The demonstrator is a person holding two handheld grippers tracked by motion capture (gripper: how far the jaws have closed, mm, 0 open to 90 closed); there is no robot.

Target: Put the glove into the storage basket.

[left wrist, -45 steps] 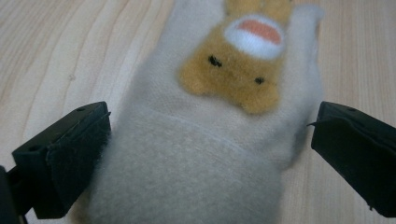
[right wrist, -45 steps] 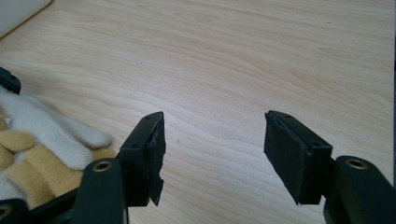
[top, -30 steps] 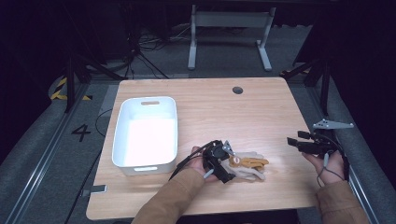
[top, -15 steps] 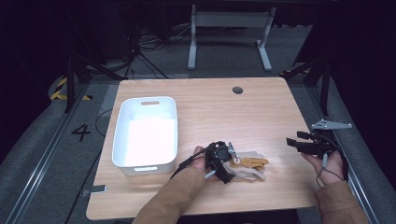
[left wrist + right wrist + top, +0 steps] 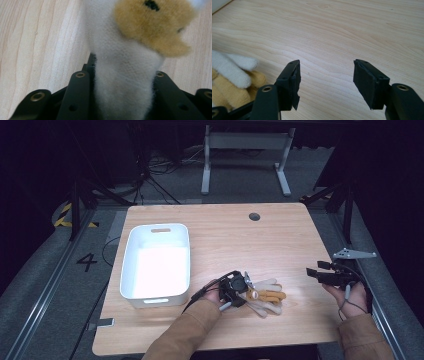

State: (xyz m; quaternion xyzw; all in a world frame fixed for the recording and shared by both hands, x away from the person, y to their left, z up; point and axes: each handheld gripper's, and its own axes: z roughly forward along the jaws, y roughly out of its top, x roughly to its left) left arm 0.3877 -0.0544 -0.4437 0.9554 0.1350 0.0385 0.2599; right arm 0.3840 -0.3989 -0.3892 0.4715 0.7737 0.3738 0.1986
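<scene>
Low in the high view, just right of centre, the left gripper (image 5: pixel 239 289) clamps a white and tan plush toy (image 5: pixel 265 295) lying on the wooden table (image 5: pixel 225 230). At lower right the right gripper (image 5: pixel 320 272) hovers, jaws wide apart, holding nothing. A white bin (image 5: pixel 156 261) sits centre-left, farther back.
</scene>
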